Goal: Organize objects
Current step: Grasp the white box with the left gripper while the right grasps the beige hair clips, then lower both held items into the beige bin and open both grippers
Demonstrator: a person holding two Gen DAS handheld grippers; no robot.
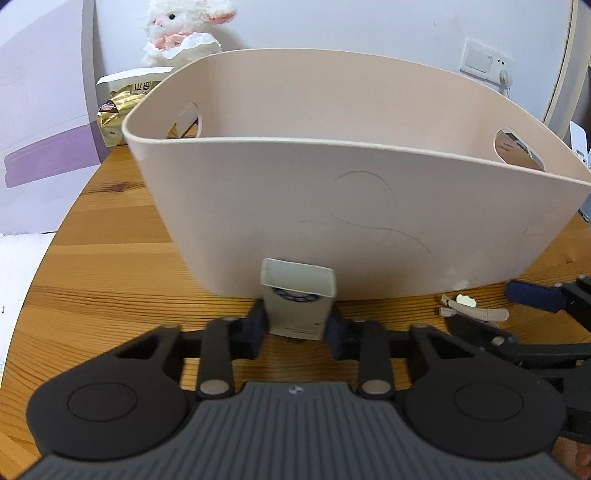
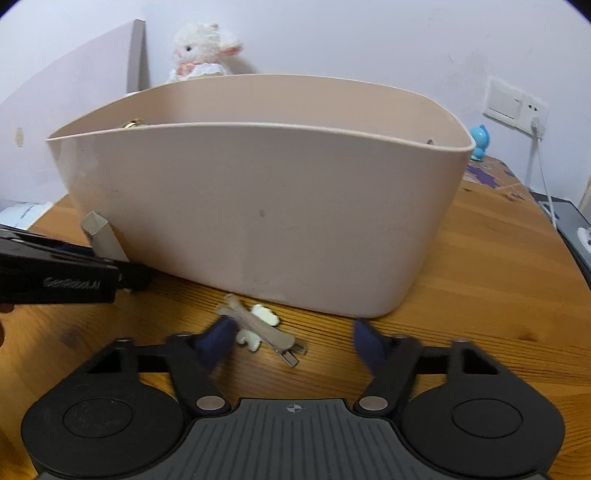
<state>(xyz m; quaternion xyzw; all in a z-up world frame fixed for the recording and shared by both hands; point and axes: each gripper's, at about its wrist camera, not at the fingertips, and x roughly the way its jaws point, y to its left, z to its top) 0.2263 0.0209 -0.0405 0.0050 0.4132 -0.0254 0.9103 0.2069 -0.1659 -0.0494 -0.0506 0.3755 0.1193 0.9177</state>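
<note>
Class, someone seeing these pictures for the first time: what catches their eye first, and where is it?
The big beige basket fills the middle of the wooden table. In front of it, the left gripper clamps a small box, and the open right gripper hovers by a hair clip.

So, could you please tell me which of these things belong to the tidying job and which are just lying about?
Part of the job:
- beige storage basket
- small box, clamped in the left tongs
- hair clip, by the open right tongs

Just lying about:
- plush lamb
- gold snack bag
- blue figurine
</note>
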